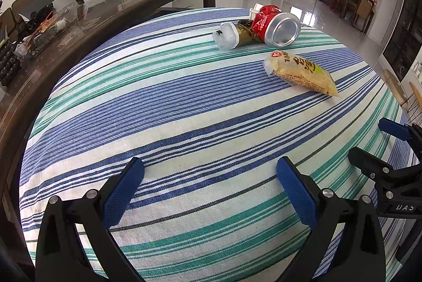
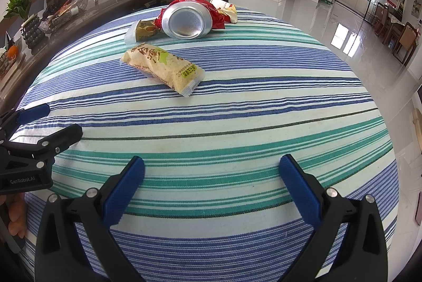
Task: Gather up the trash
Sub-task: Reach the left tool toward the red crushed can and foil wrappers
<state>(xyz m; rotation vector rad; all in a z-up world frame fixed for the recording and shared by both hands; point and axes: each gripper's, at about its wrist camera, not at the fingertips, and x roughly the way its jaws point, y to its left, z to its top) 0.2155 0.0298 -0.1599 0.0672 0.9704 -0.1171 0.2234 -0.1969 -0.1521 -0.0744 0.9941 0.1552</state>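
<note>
Striped blue, green and white cloth [image 1: 184, 102] lies under both my grippers. My left gripper [image 1: 210, 171] hangs spread wide, holding nothing; my right gripper [image 2: 211, 168] likewise. Ahead, the yellow snack packet [image 2: 163, 67] lies alone, with the red can [image 2: 187, 21] and crumpled wrappers [image 2: 141, 31] clustered beyond it at the far edge.

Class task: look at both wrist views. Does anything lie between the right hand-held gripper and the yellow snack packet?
Nothing visible does. Only bare striped cloth lies between the open right hand-held gripper and the snack packet. The can lies beyond it.
</note>
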